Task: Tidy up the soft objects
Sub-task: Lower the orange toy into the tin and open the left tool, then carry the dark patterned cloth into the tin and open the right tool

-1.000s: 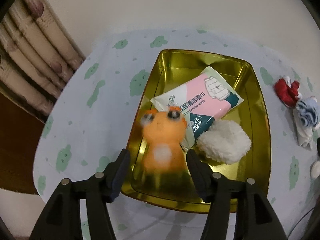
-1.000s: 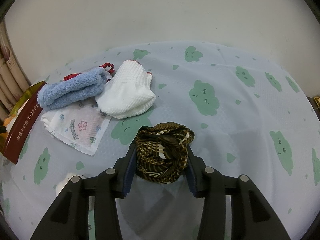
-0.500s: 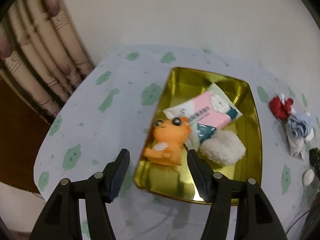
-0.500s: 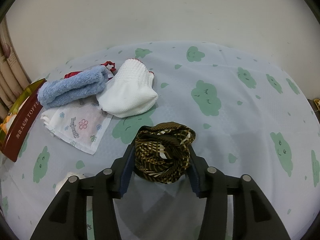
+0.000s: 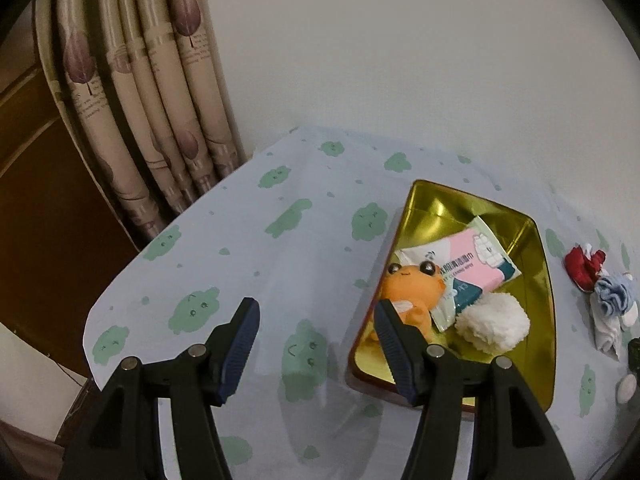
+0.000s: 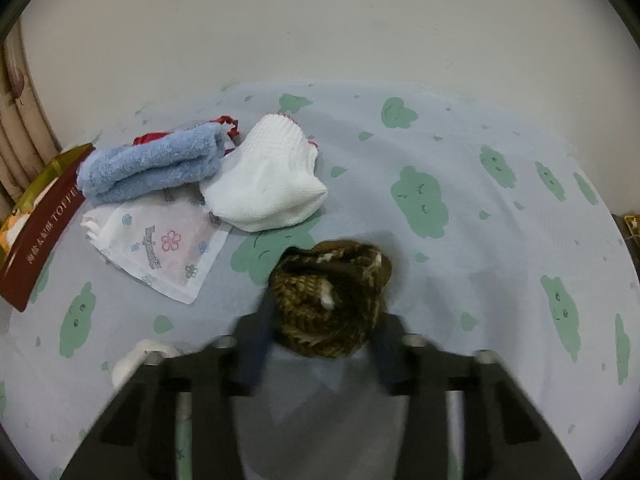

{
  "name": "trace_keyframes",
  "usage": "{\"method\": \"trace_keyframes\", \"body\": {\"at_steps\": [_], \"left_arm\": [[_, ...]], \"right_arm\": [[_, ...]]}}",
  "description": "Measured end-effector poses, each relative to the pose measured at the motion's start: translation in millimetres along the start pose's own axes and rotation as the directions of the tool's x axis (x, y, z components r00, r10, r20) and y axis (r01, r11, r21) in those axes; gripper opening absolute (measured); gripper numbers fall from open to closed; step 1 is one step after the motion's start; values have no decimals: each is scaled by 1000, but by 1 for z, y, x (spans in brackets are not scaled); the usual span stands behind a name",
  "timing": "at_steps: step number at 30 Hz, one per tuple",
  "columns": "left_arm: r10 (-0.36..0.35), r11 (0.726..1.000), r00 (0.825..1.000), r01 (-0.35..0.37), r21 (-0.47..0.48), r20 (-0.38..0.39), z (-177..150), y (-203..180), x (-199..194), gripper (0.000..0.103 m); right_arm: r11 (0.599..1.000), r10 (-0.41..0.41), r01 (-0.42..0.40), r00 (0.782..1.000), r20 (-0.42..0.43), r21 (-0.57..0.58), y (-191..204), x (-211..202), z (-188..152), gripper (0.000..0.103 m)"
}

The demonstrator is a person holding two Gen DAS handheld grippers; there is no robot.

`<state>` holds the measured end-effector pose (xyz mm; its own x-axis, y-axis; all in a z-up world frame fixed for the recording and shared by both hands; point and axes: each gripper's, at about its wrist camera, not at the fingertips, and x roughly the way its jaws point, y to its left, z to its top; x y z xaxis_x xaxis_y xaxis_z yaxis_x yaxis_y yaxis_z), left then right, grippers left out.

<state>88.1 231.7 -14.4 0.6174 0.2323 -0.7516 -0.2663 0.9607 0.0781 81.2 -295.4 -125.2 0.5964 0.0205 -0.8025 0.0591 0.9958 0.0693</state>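
A gold tin tray (image 5: 540,312) holds an orange plush toy (image 5: 412,292), a pink wipes pack (image 5: 468,268) and a white fluffy ball (image 5: 494,326). My left gripper (image 5: 316,348) is open and empty, raised above the table left of the tray. My right gripper (image 6: 324,320) is shut on a brown patterned cloth bundle (image 6: 332,300), its fingers blurred. Left of it lie a rolled blue towel (image 6: 156,168), a white knitted cloth (image 6: 268,184) and a floral tissue pack (image 6: 160,240). The tray's red-brown side (image 6: 40,232) shows at the left edge.
The table has a pale blue cloth with green clouds (image 5: 280,224). Curtains (image 5: 140,92) hang at the back left, a white wall behind. A red cloth (image 5: 584,266) and the blue towel (image 5: 612,296) lie right of the tray. A small white object (image 6: 136,360) lies near my right gripper.
My left gripper let go of the orange plush in the tray, then pulled up and back to the left. My right gripper keeps hold of the brown bundle and is now moving, blurred.
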Motion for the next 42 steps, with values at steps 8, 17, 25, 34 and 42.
{"method": "trace_keyframes", "body": {"at_steps": [8,17,25,34,42], "left_arm": [[26,999,1000,-26,-19,15,-9,11,6,61],[26,999,999,-24,-40,40,-8,17,2,61],[36,998,998,-33,-58,49,-9,21,0,61],[42,995,998,-37,-94,50,-8,28,-3,61],[49,987,998,-43,-154,36,-8,41,0,61]], "right_arm": [[999,-29,29,1000,8,-15,5,-3,3,20],[1000,-30,31,999,22,-6,10,-16,7,16],[1000,-1,2,999,48,-17,24,-34,13,16],[988,125,-116,988,90,-101,83,-59,29,16],[942,257,-235,964,63,-238,164,-66,39,16]]}}
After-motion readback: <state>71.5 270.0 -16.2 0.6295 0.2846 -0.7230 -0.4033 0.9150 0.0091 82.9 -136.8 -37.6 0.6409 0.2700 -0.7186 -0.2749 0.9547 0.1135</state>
